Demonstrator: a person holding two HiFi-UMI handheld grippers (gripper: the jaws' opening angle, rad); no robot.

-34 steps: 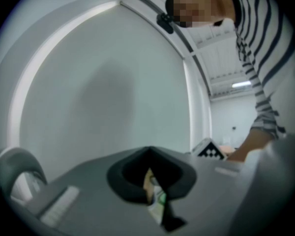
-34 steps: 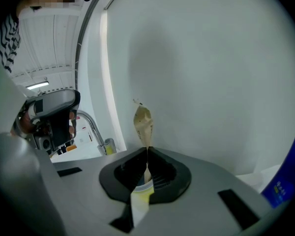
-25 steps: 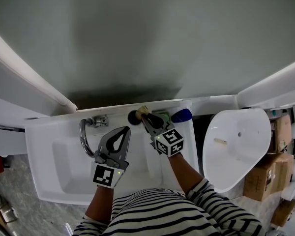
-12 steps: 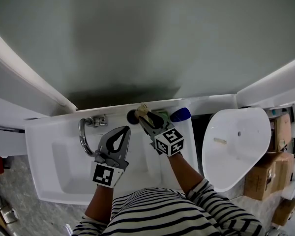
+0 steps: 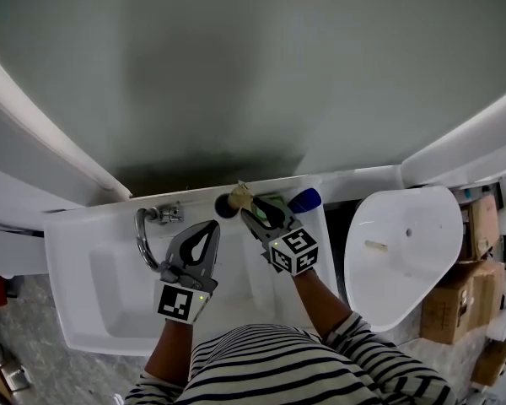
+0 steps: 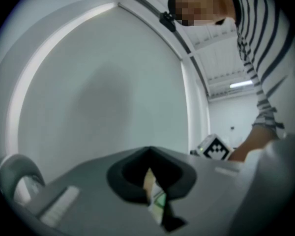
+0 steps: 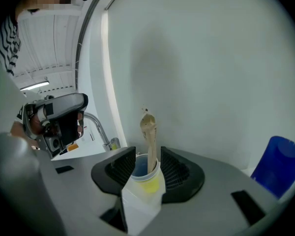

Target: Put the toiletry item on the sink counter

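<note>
Right tool jaws just opening, wide; white-yellow cup with beige brush between them, on white sink tabletop. Left tool closed, empty.

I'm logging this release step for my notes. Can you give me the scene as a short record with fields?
right gripper: open, its jaws have just been opening, the cup stands between them, pads not pressing on it
cup: upright at the back ledge of the sink, by the wall
in cup: beige stick, leaning
left gripper: shut, over the basin
blue object: right of the cup, same ledge
faucet: left of the cup
</note>
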